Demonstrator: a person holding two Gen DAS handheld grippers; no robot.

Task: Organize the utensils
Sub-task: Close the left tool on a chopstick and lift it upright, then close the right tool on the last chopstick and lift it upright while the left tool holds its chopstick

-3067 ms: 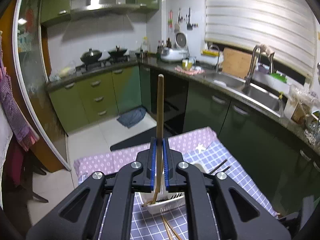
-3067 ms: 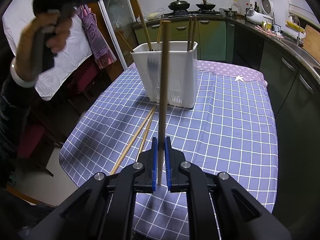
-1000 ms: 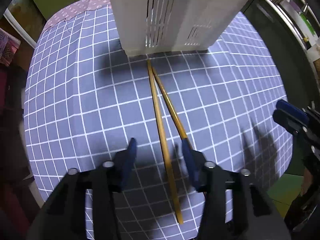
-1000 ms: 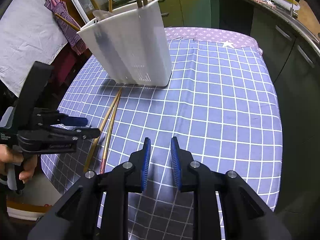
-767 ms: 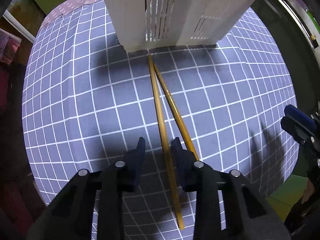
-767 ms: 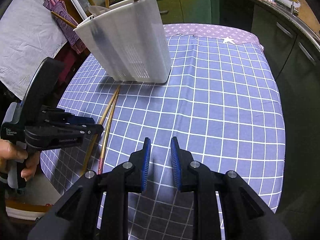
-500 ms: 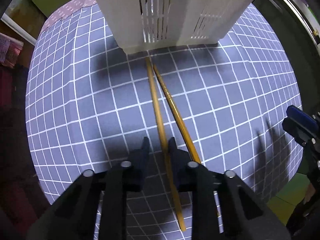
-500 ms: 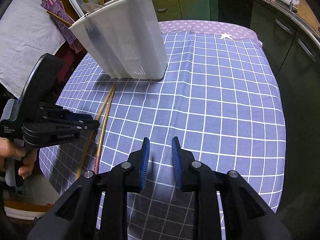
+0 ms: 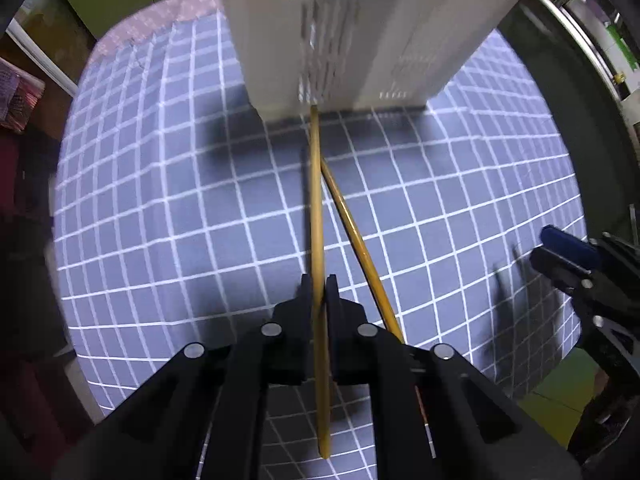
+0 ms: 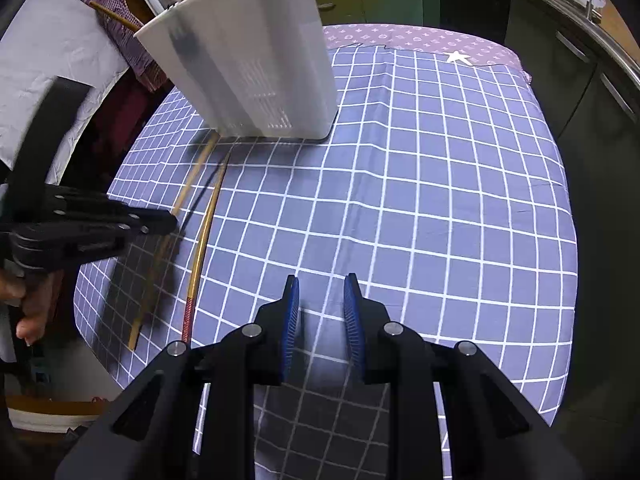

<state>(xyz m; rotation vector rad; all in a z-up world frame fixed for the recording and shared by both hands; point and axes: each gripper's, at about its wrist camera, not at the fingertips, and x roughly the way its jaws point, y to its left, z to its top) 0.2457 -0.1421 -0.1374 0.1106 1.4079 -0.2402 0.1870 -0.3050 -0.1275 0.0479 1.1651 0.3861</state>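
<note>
Two wooden chopsticks lie on the blue checked tablecloth (image 9: pixel 160 208) in front of a white slotted utensil holder (image 9: pixel 360 32). My left gripper (image 9: pixel 318 292) is shut on the left chopstick (image 9: pixel 316 200) near its lower half. The second chopstick (image 9: pixel 352 236), with a red end (image 10: pixel 187 320), lies beside it to the right. In the right wrist view the left gripper (image 10: pixel 160 220) sits over the left chopstick (image 10: pixel 192 176). My right gripper (image 10: pixel 320 300) is open and empty above bare cloth. The holder (image 10: pixel 248 60) has several utensils standing in it.
The table's near edge (image 10: pixel 120 360) drops off at the left, by a hand (image 10: pixel 24 312) on the left gripper. Dark green kitchen cabinets (image 10: pixel 460 4) stand behind the table. The right gripper shows at the right edge of the left wrist view (image 9: pixel 580 264).
My left gripper came down over the left chopstick and closed on it. My right gripper, earlier rid of its chopstick, has opened wider and drifted slightly.
</note>
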